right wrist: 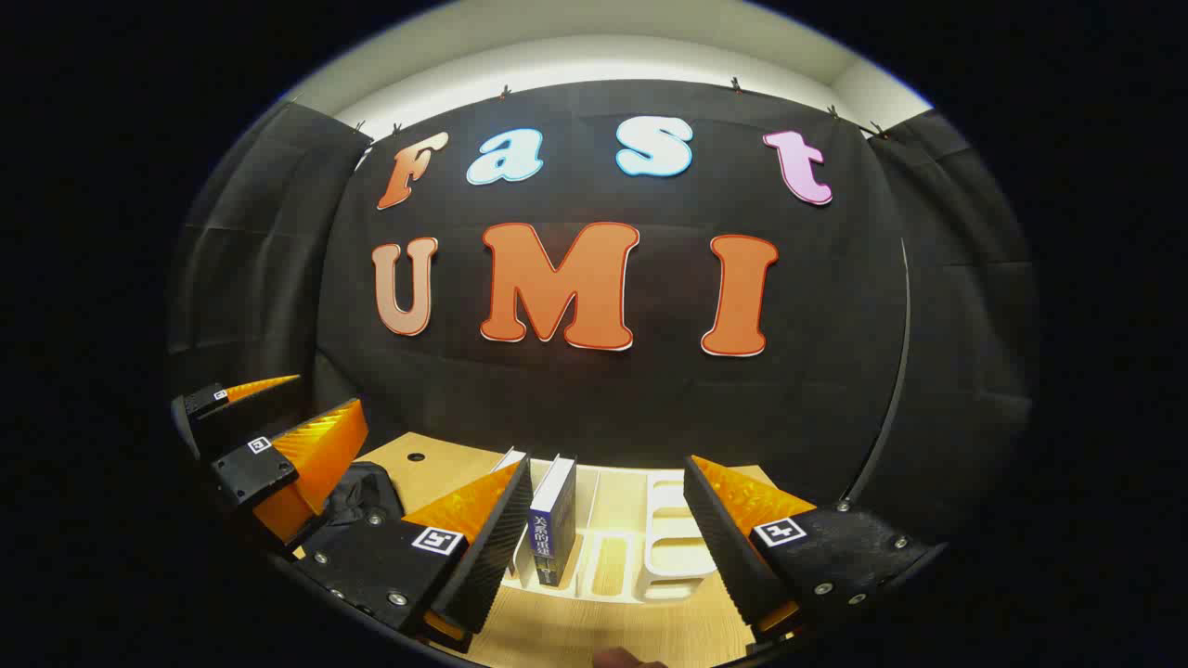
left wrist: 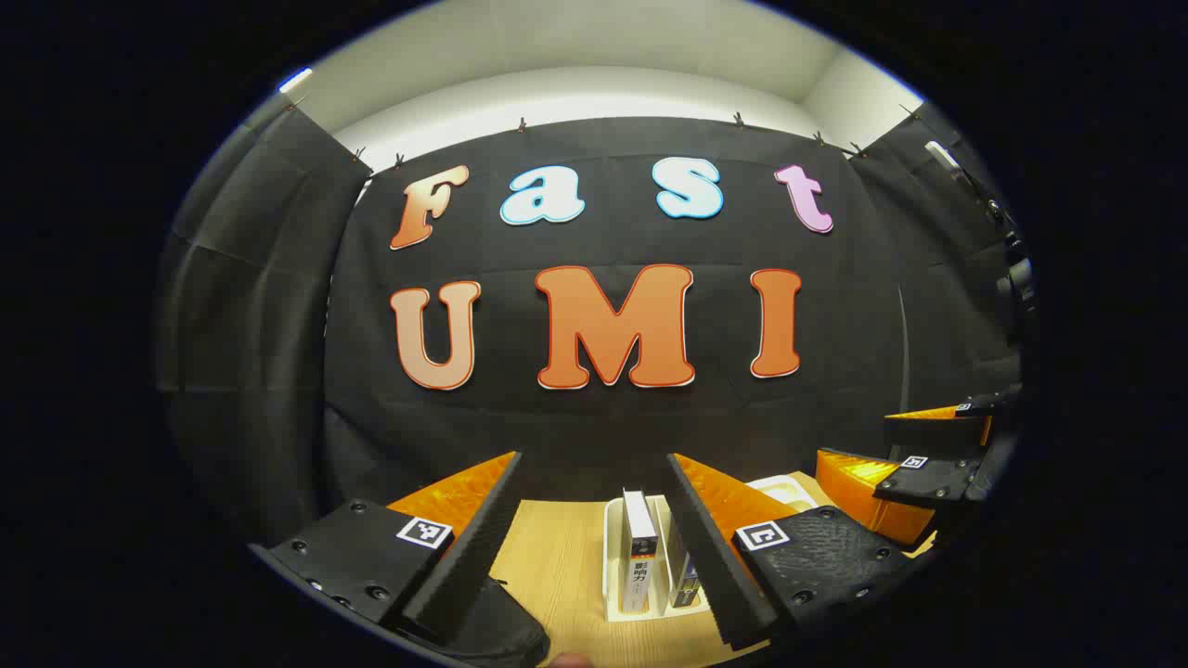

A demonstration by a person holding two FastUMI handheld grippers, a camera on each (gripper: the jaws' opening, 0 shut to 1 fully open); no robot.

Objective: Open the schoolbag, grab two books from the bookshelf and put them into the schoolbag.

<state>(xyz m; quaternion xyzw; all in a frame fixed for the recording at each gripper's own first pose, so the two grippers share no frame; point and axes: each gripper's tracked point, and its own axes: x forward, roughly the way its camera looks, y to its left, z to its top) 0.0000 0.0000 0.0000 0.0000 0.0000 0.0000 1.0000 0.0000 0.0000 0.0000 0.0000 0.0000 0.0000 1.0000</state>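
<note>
Wooden surface [right wrist: 640, 631] along the bottom of both views. White rack [right wrist: 682, 543] at lower centre, holding upright books [right wrist: 551, 529], spines tall and facing out. Dark bag [right wrist: 357, 496] at lower left, apparently unopened. Left tool [left wrist: 594, 538] agape, empty, books dead ahead between its fingers. Right tool [right wrist: 608, 543] likewise agape, empty, equally near.
</note>
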